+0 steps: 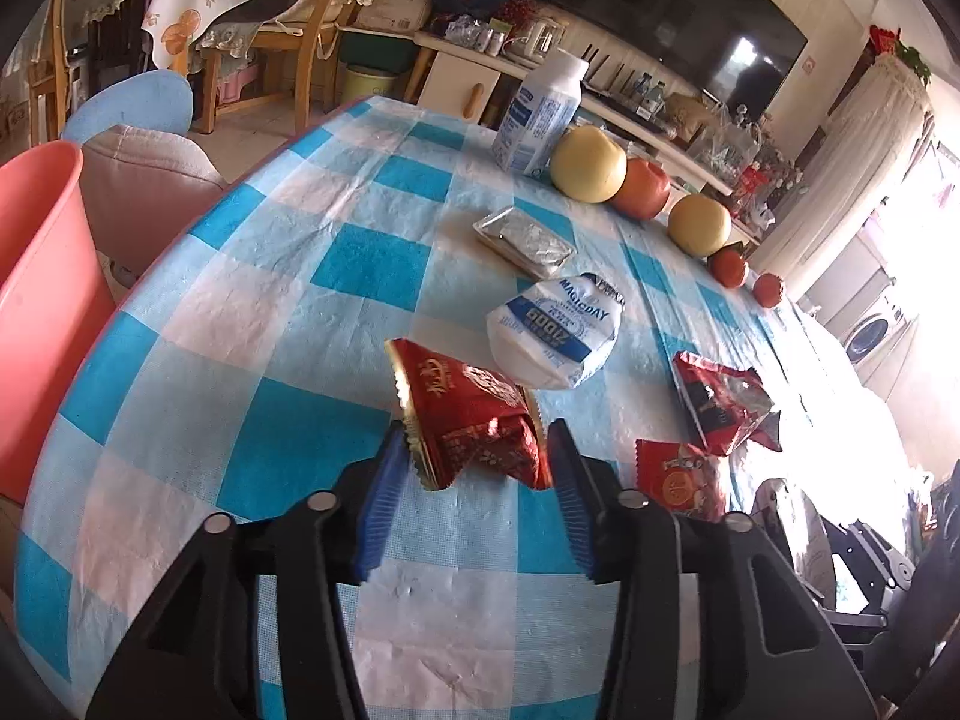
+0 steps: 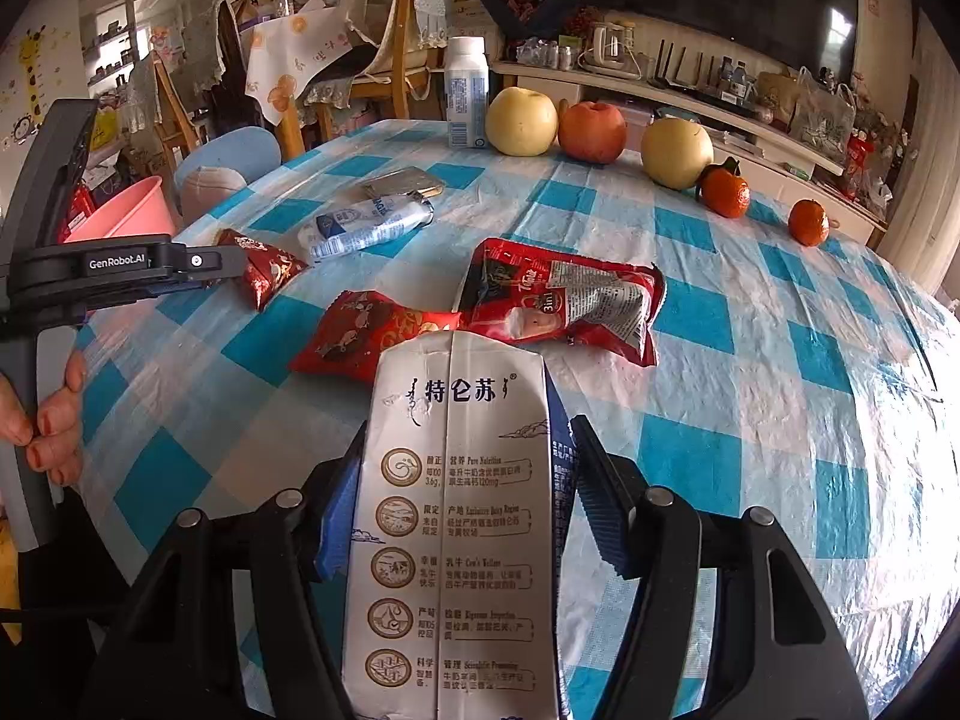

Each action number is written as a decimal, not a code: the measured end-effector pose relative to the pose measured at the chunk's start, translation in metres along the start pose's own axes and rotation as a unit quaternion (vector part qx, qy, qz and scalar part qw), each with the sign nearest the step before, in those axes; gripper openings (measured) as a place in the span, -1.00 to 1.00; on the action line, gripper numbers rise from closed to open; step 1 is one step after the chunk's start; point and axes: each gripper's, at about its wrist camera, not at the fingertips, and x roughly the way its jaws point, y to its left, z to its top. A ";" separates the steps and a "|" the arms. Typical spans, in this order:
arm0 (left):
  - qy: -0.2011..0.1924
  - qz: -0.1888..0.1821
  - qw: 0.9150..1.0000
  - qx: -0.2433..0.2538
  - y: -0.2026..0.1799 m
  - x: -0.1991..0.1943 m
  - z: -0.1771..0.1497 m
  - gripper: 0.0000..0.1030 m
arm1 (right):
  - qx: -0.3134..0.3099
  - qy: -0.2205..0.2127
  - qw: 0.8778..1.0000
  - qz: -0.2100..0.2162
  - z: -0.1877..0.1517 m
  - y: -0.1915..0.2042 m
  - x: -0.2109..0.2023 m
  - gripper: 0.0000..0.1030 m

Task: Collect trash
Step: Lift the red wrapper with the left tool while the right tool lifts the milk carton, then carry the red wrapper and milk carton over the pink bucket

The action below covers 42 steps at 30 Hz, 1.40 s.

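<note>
My left gripper (image 1: 474, 426) stands open low over the checked tablecloth (image 1: 288, 324), and a crumpled red snack wrapper (image 1: 462, 396) lies between its blue pads. The right wrist view shows that gripper (image 2: 237, 264) from the side, at the same wrapper (image 2: 264, 267). My right gripper (image 2: 471, 423) is shut on a flattened white milk carton (image 2: 456, 510), which sticks up towards the camera. On the cloth lie a white milk pouch (image 1: 555, 333), a foil pack (image 1: 522, 240), a red coffee bag (image 2: 564, 300) and a small red wrapper (image 2: 372, 336).
A pink bin (image 1: 42, 300) stands off the table's left edge beside a padded chair (image 1: 144, 180). Along the far edge stand a white bottle (image 2: 467, 96), two pears, an apple (image 2: 591, 132) and two tangerines. A hand (image 2: 54, 414) holds the left gripper's handle.
</note>
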 end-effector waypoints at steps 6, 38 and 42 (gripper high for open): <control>0.008 0.038 0.999 0.036 -0.010 0.014 0.000 0.51 | -0.007 -0.005 1.000 0.009 0.000 0.003 -0.004 0.24; -0.090 0.083 0.992 0.005 0.031 -0.066 0.036 -0.08 | 0.012 -0.023 0.998 0.064 0.029 0.046 -0.019 0.24; -0.115 0.103 0.988 -0.016 0.052 -0.086 0.044 -0.07 | -0.007 -0.029 0.996 0.086 0.045 0.074 -0.020 0.24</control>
